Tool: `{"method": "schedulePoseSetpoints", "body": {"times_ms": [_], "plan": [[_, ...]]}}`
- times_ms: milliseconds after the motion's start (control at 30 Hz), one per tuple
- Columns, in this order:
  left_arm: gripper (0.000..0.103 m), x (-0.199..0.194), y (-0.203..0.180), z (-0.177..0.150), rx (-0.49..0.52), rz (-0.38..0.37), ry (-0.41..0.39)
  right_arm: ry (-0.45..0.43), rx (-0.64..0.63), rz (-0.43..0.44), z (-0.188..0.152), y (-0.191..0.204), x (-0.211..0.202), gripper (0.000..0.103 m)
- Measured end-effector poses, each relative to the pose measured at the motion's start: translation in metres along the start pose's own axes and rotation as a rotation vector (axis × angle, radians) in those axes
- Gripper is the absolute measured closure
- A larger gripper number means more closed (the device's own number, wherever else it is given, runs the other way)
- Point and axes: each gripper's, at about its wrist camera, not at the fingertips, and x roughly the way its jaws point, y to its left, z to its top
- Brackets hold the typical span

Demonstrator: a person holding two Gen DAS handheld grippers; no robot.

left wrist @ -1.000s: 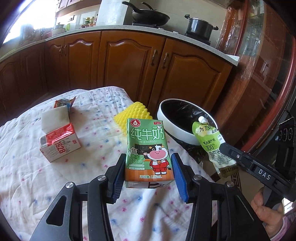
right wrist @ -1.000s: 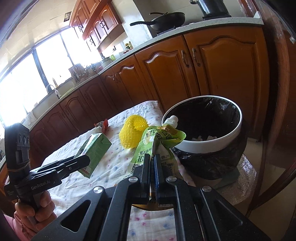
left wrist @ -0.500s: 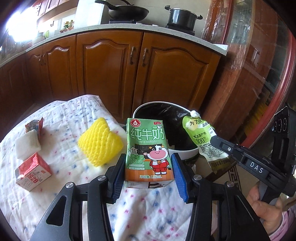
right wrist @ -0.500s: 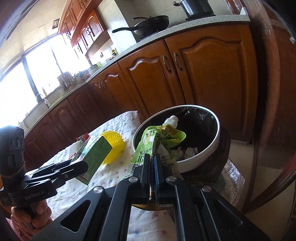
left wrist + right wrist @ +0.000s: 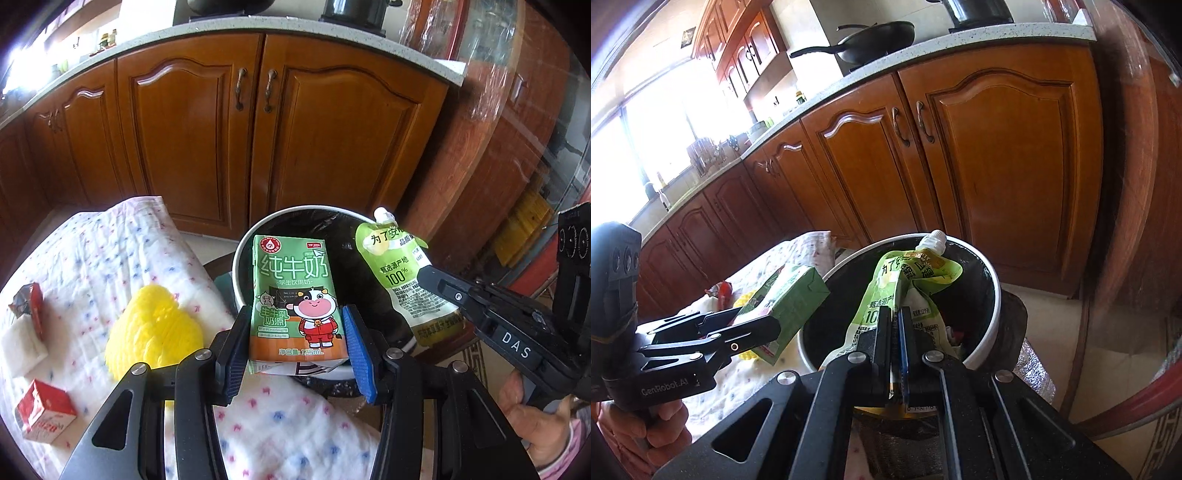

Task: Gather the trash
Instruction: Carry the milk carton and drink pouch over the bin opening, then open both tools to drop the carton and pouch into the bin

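Observation:
My left gripper [image 5: 295, 328] is shut on a green milk carton [image 5: 295, 295] with a cartoon cow, and holds it over the near rim of the white bin [image 5: 240, 258] lined with a black bag. In the right wrist view the same carton [image 5: 786, 306] hangs at the bin's left edge [image 5: 993, 295]. My right gripper [image 5: 894, 325] is shut on a crumpled green spout pouch [image 5: 905, 280], held above the bin's opening. The left wrist view shows that pouch [image 5: 399, 273] at the right, beside the carton.
A yellow foam fruit net [image 5: 155, 332], a red milk carton [image 5: 44, 410], a white pad [image 5: 20, 343] and a red wrapper [image 5: 31, 306] lie on the dotted tablecloth [image 5: 110, 258]. Wooden cabinets [image 5: 258, 129] stand behind the bin. Some trash [image 5: 955, 332] lies inside it.
Both grippers have moved toward the bin with their loads. The carton now hangs over the bin's rim and the pouch over its opening; the table items slid left in view.

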Motion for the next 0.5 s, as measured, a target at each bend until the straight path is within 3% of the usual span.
{"method": "schedulePoseSetpoints", "body": {"times_ms": [500], "plan": [[0.055, 0.055, -0.017, 0.027, 0.024, 0.026, 0.081, 0.085, -0.001, -0.010, 0.015, -0.014, 0.033, 0.100]]}}
